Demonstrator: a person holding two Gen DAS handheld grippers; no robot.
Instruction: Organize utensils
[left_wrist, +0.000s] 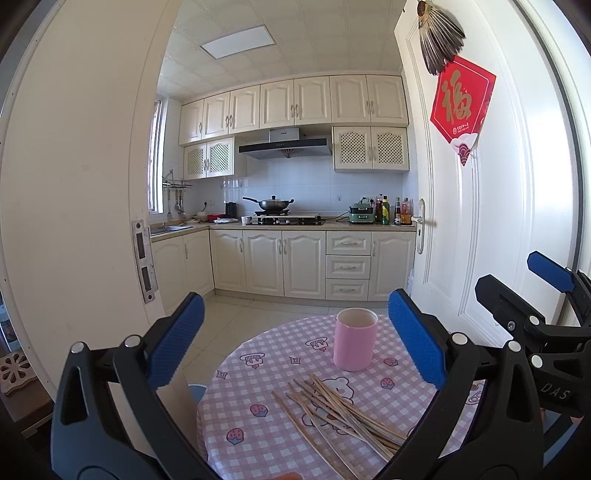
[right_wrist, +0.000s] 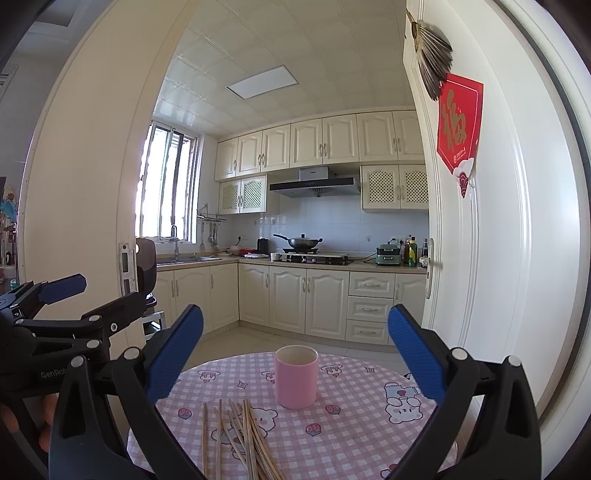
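Observation:
A pink cup (left_wrist: 355, 339) stands upright and empty on a round table with a pink checked cloth (left_wrist: 258, 417); it also shows in the right wrist view (right_wrist: 296, 376). Several wooden chopsticks (left_wrist: 343, 417) lie loose in a pile in front of the cup, also seen in the right wrist view (right_wrist: 240, 439). My left gripper (left_wrist: 295, 339) is open and empty, held above the near side of the table. My right gripper (right_wrist: 295, 354) is open and empty, level with the cup. Each gripper shows at the other view's edge.
The table cloth (right_wrist: 354, 428) ends close beyond the cup. A white door (left_wrist: 480, 221) stands open at the right and a door frame (left_wrist: 74, 184) at the left. Kitchen cabinets (left_wrist: 295, 262) and a tiled floor lie beyond.

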